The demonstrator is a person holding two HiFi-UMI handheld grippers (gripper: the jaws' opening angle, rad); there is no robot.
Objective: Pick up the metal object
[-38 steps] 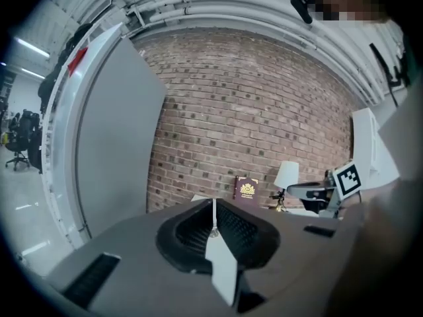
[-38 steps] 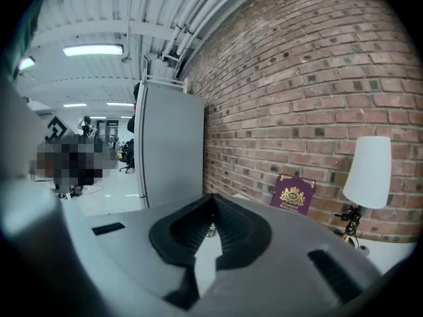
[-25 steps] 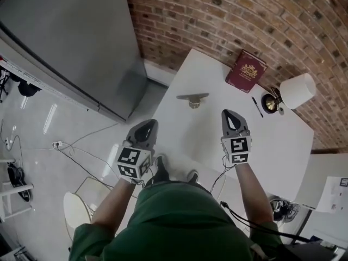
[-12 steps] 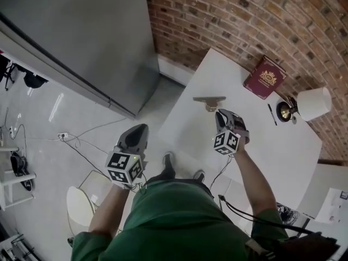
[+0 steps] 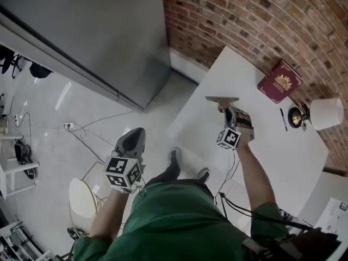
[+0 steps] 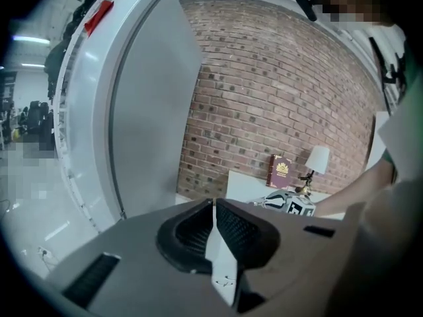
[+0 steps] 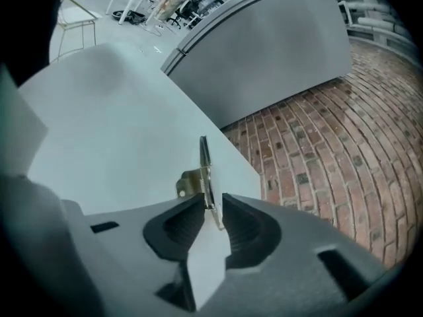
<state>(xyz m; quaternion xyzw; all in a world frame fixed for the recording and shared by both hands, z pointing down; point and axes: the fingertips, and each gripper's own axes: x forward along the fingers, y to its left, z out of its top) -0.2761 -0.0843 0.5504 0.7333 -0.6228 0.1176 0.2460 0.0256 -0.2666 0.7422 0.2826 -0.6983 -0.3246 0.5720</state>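
Note:
The metal object (image 5: 222, 99), a flat plate with a brass bracket under it, rests near the left edge of the white table (image 5: 272, 151). My right gripper (image 5: 232, 112) reaches its near end. In the right gripper view the plate (image 7: 204, 164) shows edge-on, its end pinched between the narrow jaws of the right gripper (image 7: 213, 200). My left gripper (image 5: 137, 131) hangs over the floor to the left of the table, shut and with nothing in it; its pads meet in the left gripper view (image 6: 215, 202).
A maroon book (image 5: 279, 81), a pen (image 5: 284, 119) and a white-shaded lamp (image 5: 325, 113) sit at the table's far side by the brick wall (image 5: 244, 15). A large grey cabinet (image 5: 92, 31) stands left. Cables (image 5: 81, 137) lie on the floor.
My right gripper has moved forward across the table up to the metal object and now has its end between the jaws. My left gripper has dropped back and left, off the table.

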